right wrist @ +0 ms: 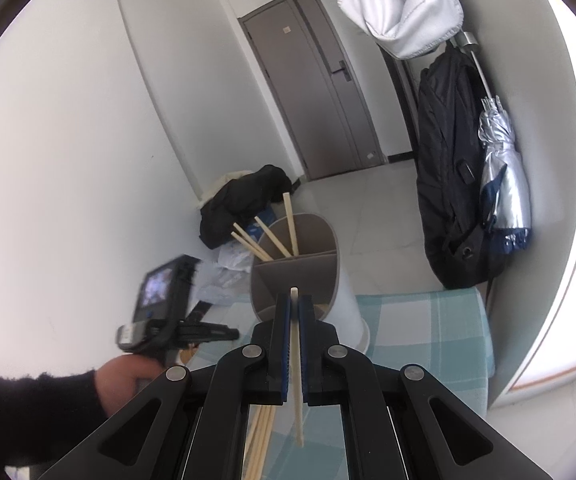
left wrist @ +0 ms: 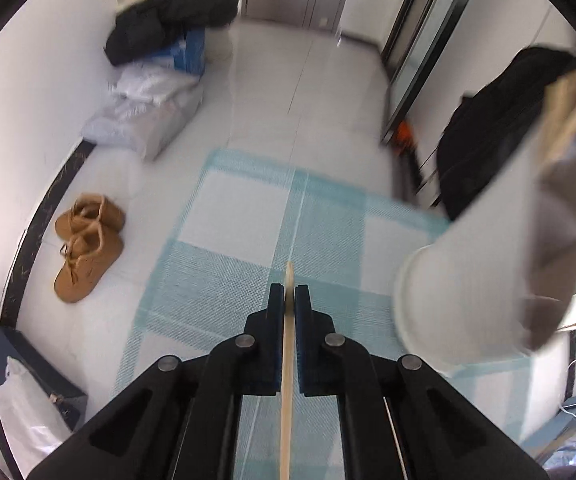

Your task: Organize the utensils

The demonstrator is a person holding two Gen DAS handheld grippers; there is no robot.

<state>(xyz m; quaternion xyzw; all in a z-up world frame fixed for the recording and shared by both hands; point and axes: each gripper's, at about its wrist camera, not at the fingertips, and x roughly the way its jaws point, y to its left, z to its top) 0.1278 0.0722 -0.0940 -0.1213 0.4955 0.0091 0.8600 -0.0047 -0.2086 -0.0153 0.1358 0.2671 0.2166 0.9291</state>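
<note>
Left gripper pinches one chopstick above the checked cloth, right gripper pinches another chopstick just before the white holder, where three sticks lean.

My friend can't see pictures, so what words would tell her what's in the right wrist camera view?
The right gripper is shut on one wooden chopstick, pointing at a white holder with chopsticks already standing in its far section. A hand at the left holds the other gripper, and a black backpack and silver umbrella hang on the wall.
</note>
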